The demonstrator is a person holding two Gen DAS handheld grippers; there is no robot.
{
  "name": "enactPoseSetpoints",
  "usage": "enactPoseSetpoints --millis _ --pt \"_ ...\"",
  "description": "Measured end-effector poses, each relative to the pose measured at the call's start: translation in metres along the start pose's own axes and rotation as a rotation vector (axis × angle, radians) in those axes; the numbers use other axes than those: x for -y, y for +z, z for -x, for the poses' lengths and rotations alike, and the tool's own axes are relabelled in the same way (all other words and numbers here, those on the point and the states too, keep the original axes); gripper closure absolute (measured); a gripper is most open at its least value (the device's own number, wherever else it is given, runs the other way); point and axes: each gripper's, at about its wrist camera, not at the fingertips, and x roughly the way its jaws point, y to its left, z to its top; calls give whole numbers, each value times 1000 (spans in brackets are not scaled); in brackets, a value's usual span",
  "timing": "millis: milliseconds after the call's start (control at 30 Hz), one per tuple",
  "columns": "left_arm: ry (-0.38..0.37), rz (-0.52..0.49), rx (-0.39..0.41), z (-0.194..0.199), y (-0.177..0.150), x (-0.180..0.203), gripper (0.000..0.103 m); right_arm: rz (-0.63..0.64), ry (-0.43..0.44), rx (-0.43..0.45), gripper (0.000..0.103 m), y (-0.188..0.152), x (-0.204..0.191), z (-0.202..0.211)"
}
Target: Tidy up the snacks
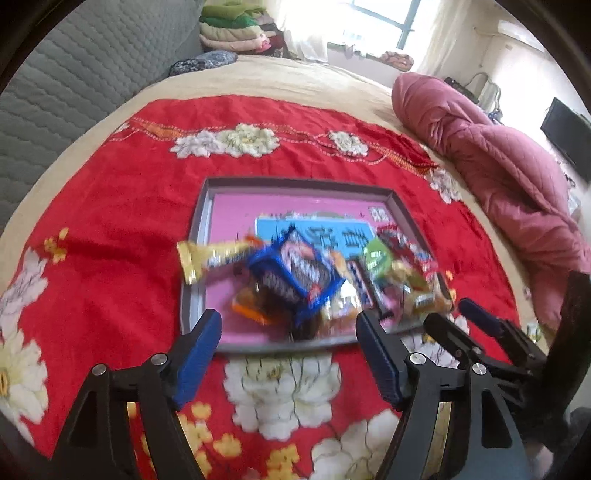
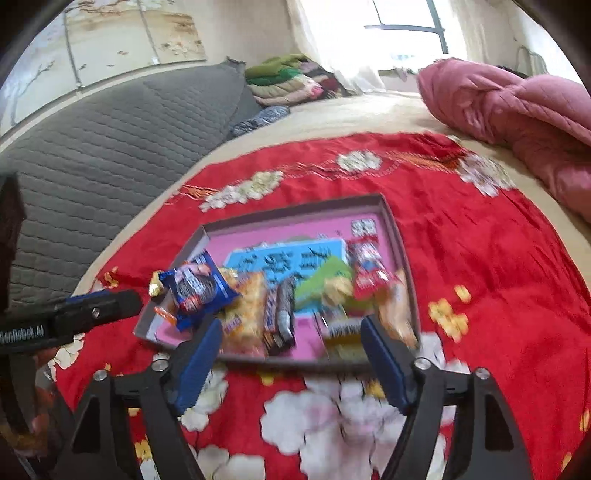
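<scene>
My left tongs [image 1: 288,354] stand released at the bottom of the left view, blue pads [image 1: 197,363] spread wide with nothing between them. My right tongs [image 2: 291,360] are released too, at the bottom of their own view, pads apart and empty; in the left view they show at the lower right [image 1: 465,314], and in the right view the left tongs poke in from the left edge [image 2: 99,306].

Just beyond both sets of tips, in the middle of each frame, lies a shallow grey tray [image 1: 192,295] with a pink floor, and the snacks are heaped along its near edge. A blue cookie packet [image 1: 299,273] sits on top toward the left, a gold-ended wrapper [image 1: 207,258] pokes over the tray's left rim, and an orange wrapper [image 1: 247,310] lies below them. In the right view, a yellow bag [image 2: 247,306], a dark bar [image 2: 284,310], a green packet [image 2: 321,280] and a red packet [image 2: 365,266] spread to the right. All are blurred.

The tray rests on a red flowered blanket [image 1: 110,221]. A pink quilt [image 1: 498,166] is bunched at the upper right, folded clothes [image 1: 236,26] are stacked at the top, and a grey padded headboard [image 2: 110,147] fills the upper left.
</scene>
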Motion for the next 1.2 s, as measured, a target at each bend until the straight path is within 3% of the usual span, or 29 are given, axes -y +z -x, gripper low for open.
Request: enactPoseSetpoints --millis 133,333,1200 --pt "51 -11 -45 -5 -23 8 26 -7 -77 -42 20 -18 -3 14" --pt "73 -43 -75 -4 -48 19 26 16 -107 -60 13 -37 -11 36" --pt "61 -42 -108 -2 -55 20 26 33 -141 -52 10 -43 -13 38"
